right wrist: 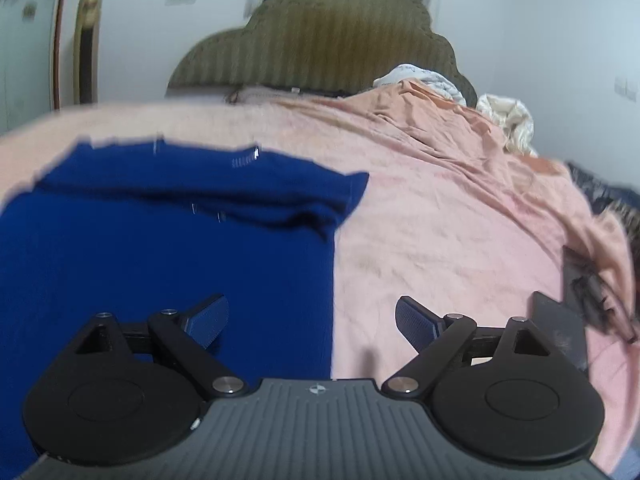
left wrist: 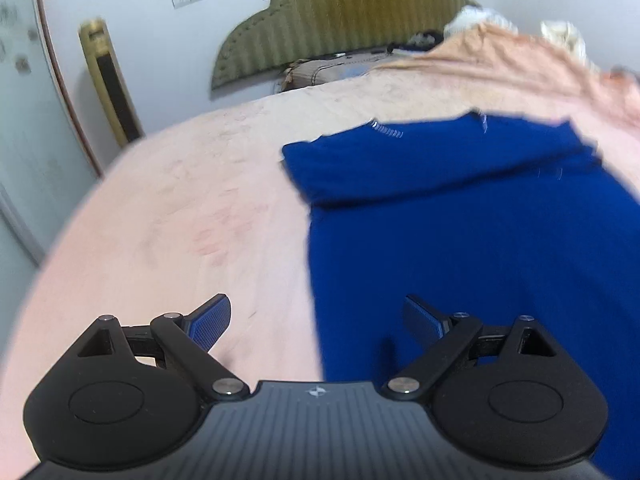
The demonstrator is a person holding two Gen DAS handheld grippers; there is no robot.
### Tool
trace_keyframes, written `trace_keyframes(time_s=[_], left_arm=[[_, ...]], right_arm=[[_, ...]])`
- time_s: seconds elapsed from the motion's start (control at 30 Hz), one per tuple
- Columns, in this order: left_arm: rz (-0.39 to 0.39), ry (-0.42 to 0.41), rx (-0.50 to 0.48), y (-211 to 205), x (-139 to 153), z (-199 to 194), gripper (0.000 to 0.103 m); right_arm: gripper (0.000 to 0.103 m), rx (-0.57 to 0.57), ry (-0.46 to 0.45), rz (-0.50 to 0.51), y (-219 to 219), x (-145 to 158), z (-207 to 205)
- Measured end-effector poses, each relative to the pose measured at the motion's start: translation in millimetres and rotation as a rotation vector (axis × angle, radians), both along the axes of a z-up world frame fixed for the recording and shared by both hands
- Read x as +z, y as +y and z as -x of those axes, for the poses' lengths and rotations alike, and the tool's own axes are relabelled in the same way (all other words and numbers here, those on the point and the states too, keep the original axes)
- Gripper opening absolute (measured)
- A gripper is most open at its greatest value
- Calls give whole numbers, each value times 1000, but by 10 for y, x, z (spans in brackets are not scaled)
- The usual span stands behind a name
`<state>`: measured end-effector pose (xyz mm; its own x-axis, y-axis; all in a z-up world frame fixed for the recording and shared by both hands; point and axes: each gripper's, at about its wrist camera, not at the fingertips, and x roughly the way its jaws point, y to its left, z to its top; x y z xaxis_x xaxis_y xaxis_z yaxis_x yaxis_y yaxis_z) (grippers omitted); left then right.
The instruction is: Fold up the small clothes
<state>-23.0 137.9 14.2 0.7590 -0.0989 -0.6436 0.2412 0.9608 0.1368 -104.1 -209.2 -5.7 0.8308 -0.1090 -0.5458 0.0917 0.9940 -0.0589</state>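
The blue garment [left wrist: 460, 232] lies spread flat on the pink bedspread [left wrist: 180, 208], its far end already turned over into a thick doubled band that runs across its width, with a few pale stitches or threads showing along that far edge. It reads as a soft knit: light, limp, with no stiffness of its own, so it will sag and drape wherever it is lifted and will likely cling a little to the fuzzy cover rather than slide. Nothing about it looks fragile, but a single layer pinched alone would probably peel away from the one beneath, so the better hold is at the long side edges, near the corners closest to the cameras, taking both layers at once. The left gripper [left wrist: 316, 322] hovers low over the garment's left edge, its fingers spread wide with one blue pad above the bedspread and the other above the cloth, holding nothing. The right gripper [right wrist: 312, 322] mirrors it at the right edge [right wrist: 334, 280], also spread and empty, straddling the line where blue meets pink. Both views are somewhat blurred. Beyond the garment a rumpled peach sheet [right wrist: 460, 140] and some pale crumpled fabric [right wrist: 508, 116] are heaped toward the olive padded headboard [right wrist: 328, 36], which stands against a white wall.
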Motion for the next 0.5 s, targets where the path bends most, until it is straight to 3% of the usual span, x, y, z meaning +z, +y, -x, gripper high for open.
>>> trace_keyframes(time_s=[0.07, 0.17, 0.33, 0.47, 0.5], left_arm=[[67, 31, 2, 62, -68, -172, 93], [92, 95, 8, 92, -208, -369, 93], [148, 154, -17, 141, -306, -468, 93], [207, 198, -35, 203, -374, -535, 93], [206, 193, -43, 206, -376, -524, 92]], right_arm=[[89, 6, 26, -121, -96, 13, -76], [79, -5, 77, -254, -206, -53, -148], [78, -43, 123, -308, -308, -159, -110], [78, -15, 139, -287, -261, -180, -123], [72, -7, 145, -279, -234, -185, -119]])
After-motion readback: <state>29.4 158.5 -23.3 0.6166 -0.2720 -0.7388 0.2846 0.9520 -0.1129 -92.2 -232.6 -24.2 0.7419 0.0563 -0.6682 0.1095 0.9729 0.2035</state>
